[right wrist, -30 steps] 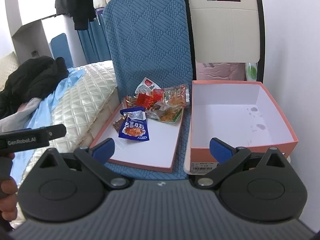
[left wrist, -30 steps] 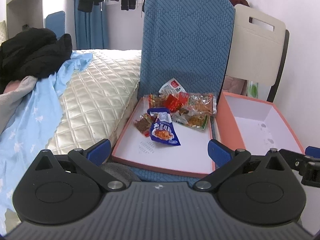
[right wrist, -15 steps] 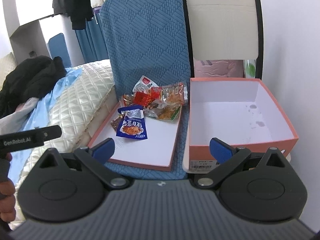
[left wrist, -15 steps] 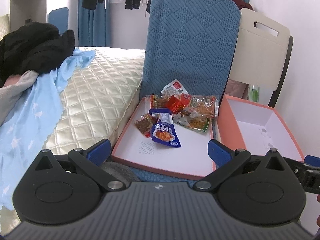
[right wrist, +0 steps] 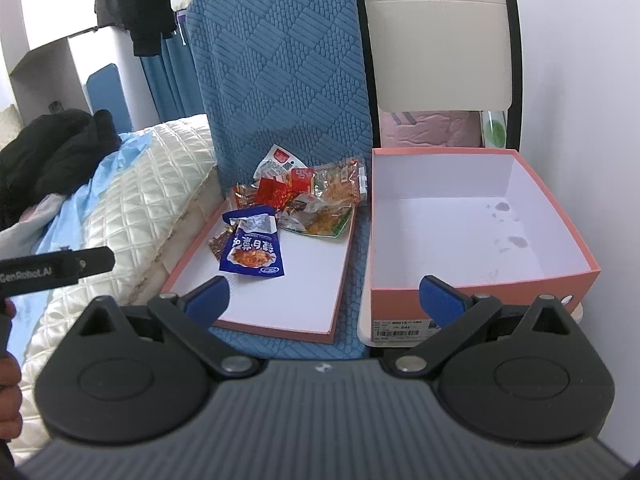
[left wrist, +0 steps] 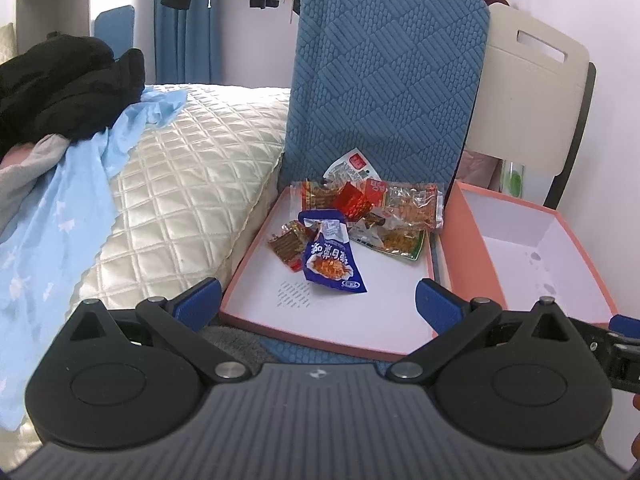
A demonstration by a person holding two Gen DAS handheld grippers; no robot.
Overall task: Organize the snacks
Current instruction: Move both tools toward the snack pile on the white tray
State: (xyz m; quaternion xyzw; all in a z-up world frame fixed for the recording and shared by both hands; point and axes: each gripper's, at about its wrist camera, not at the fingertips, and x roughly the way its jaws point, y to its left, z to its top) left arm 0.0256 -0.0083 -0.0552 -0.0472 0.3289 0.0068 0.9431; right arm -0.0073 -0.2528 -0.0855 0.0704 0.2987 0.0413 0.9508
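Several snack packets lie in a shallow pink box lid [left wrist: 320, 328] [right wrist: 312, 332] on a blue chair seat. A blue packet [left wrist: 330, 260] [right wrist: 252, 252] lies nearest, beside a small brown packet [left wrist: 288, 242]. A pile of red and orange packets [left wrist: 384, 208] [right wrist: 312, 200] sits at the lid's far end. An empty deep pink box [right wrist: 472, 292] [left wrist: 476, 264] stands right of the lid. My left gripper [left wrist: 318, 304] is open and empty, short of the lid's near edge. My right gripper [right wrist: 324, 298] is open and empty, in front of the lid and the box.
The blue padded chair back [left wrist: 384, 80] [right wrist: 280, 72] rises behind the lid. A cream chair [right wrist: 444, 40] stands behind the box, by the white wall. A quilted bed [left wrist: 180, 184] with black and light blue clothes lies to the left.
Both grippers have moved a little closer to the lid and the box, which look larger. Both stay open. The snacks have not moved.
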